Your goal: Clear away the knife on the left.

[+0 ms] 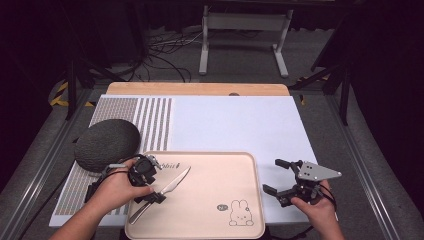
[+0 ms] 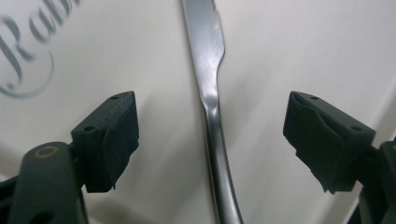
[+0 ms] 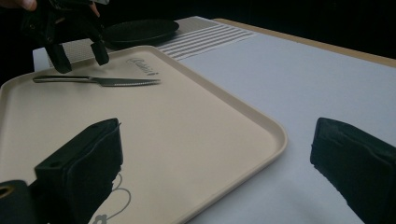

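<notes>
Over the beige tray (image 1: 215,170), the knife (image 1: 172,186) is straddled by the released left tool (image 2: 212,135); the right tool (image 1: 279,176) is held spread beside it.

Knife (image 2: 212,93) ran out of the left gripper view at 12 and 6 o'clock, tip and handle end cut off; tray (image 2: 299,51) lettering at 10 o'clock was blurred and cropped, unreadable; in the high view the left gripper (image 1: 150,192) covered the knife's handle middle; tray's near edge was cut at 6 o'clock; both forearms cropped there; right gripper (image 3: 215,163) jaw at 4 o'clock ran off frame; rabbit print partly hidden behind the 8 o'clock jaw.
</notes>
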`<action>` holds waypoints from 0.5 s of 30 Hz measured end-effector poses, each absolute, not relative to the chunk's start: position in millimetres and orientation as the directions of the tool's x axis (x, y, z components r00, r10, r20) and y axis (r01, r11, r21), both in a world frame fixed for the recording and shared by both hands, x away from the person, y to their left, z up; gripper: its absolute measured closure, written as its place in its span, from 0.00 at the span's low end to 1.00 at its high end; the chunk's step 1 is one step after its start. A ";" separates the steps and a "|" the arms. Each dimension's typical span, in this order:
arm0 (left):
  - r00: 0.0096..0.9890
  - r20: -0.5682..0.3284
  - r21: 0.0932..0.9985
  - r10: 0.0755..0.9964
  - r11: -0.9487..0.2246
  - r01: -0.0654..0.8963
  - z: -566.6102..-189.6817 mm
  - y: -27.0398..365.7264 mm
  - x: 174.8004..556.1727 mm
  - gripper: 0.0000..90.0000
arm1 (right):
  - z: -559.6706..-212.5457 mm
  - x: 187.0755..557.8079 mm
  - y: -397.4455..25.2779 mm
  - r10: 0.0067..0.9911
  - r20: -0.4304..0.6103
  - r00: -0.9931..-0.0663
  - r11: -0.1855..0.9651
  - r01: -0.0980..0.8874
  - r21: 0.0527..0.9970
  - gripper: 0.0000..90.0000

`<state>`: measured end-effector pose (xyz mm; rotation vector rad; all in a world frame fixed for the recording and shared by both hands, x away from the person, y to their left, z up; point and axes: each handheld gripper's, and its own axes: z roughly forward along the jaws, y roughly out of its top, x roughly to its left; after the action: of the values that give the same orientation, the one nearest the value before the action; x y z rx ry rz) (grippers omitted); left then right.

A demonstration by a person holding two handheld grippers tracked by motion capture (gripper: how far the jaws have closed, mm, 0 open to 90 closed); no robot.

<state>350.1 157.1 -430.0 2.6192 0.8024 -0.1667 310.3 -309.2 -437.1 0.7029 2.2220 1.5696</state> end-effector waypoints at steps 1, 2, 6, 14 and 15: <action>0.829 -0.225 0.335 0.513 -0.758 0.560 -430.0 157.1 350.1 0.22 | -437.2 310.3 -309.1 0.566 0.013 -0.824 0.272 0.202 0.941 0.04; 0.836 -0.216 0.351 0.504 -0.759 0.548 -428.5 155.7 349.2 0.25 | -437.2 310.3 -309.2 0.566 0.014 -0.824 0.272 0.202 0.941 0.04; 0.874 -0.200 0.420 0.444 -0.767 0.486 -422.3 153.8 346.7 0.63 | -437.2 310.2 -309.3 0.565 0.016 -0.825 0.271 0.203 0.941 0.04; 0.903 -0.210 0.469 0.376 -0.771 0.430 -424.1 149.7 343.3 1.00 | -437.0 310.0 -309.3 0.561 0.016 -0.827 0.270 0.201 0.942 0.04; 0.903 -0.209 0.475 0.374 -0.768 0.428 -425.8 149.1 343.5 1.00 | -437.0 310.0 -309.3 0.561 0.016 -0.827 0.270 0.201 0.942 0.04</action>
<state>343.5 149.1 -425.8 2.5371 0.5774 -0.1375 310.0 -309.3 -437.0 0.6971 2.2250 1.5761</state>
